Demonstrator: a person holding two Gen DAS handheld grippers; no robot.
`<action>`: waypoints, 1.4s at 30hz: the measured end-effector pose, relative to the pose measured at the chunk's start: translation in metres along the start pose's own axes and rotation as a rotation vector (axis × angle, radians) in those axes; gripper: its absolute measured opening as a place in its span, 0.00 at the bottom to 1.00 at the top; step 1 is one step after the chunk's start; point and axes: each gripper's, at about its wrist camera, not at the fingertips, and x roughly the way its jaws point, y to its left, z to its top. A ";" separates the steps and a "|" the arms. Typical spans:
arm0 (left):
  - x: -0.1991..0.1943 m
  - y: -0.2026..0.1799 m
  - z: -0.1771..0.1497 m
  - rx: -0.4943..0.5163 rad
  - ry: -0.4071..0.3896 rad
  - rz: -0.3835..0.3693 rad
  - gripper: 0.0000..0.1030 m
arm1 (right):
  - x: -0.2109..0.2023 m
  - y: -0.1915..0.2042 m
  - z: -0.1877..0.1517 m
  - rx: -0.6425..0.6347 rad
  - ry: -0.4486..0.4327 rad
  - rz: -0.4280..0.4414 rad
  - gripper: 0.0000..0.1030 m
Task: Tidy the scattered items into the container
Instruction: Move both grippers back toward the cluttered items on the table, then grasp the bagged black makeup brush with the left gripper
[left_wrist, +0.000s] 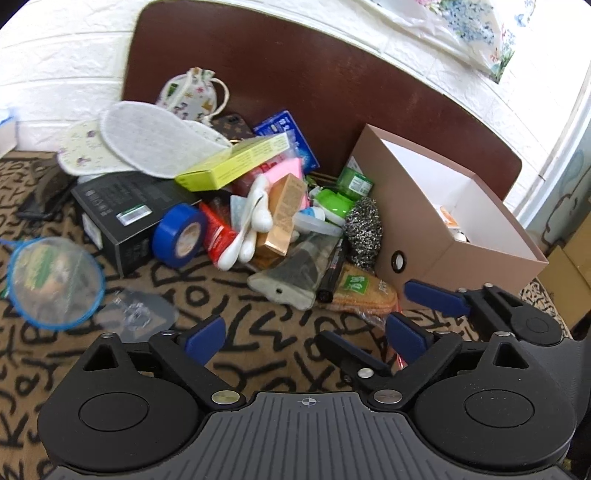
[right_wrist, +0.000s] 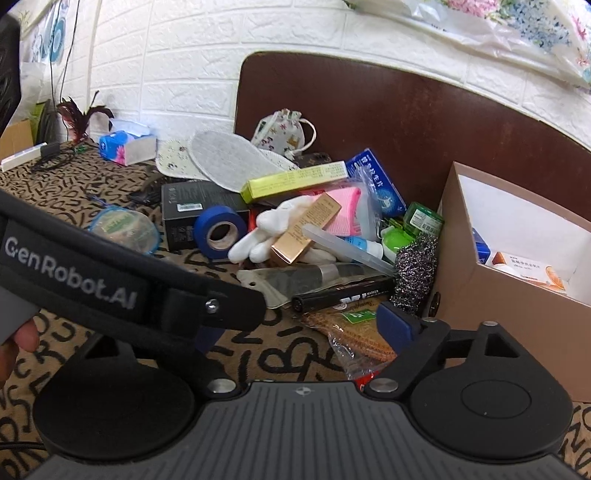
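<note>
The brown box (left_wrist: 417, 229) stands open-topped at the right end of the bench (left_wrist: 258, 354), its back against the dark brown board (left_wrist: 314, 74). Inside it lie a few cartons, among them an orange-printed one (right_wrist: 532, 271).

Left of the box, the scattered items form one heap. The steel scourer (left_wrist: 364, 230) touches the box's left wall; the green jar (left_wrist: 355, 181) sits behind the scourer. A black marker (right_wrist: 343, 293) and a snack packet (right_wrist: 354, 328) lie at the heap's near edge, just left of the box's near corner. Farther left come a gold carton (left_wrist: 282, 214), blue tape roll (left_wrist: 179, 236), black box (left_wrist: 122, 214), yellow-green carton (left_wrist: 236, 162) and two insoles (left_wrist: 155, 138).

Bare patterned cloth stretches in front of the heap.

The left gripper (left_wrist: 306, 338) hovers over that cloth, jaws wide and empty. The right gripper (right_wrist: 299, 328) sits beside the box's near corner over the packet, jaws wide apart, nothing between them; its left finger is partly hidden behind the other tool's strap (right_wrist: 110, 273).
</note>
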 end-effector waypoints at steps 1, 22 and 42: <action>0.004 -0.001 0.003 0.007 0.004 -0.003 0.93 | 0.004 -0.001 0.000 0.000 0.005 -0.002 0.79; 0.090 0.002 0.045 0.087 0.106 -0.002 0.72 | 0.068 -0.030 0.009 0.131 0.060 0.012 0.67; 0.053 -0.012 -0.003 0.106 0.173 0.032 0.50 | 0.028 -0.010 -0.016 0.126 0.117 0.243 0.49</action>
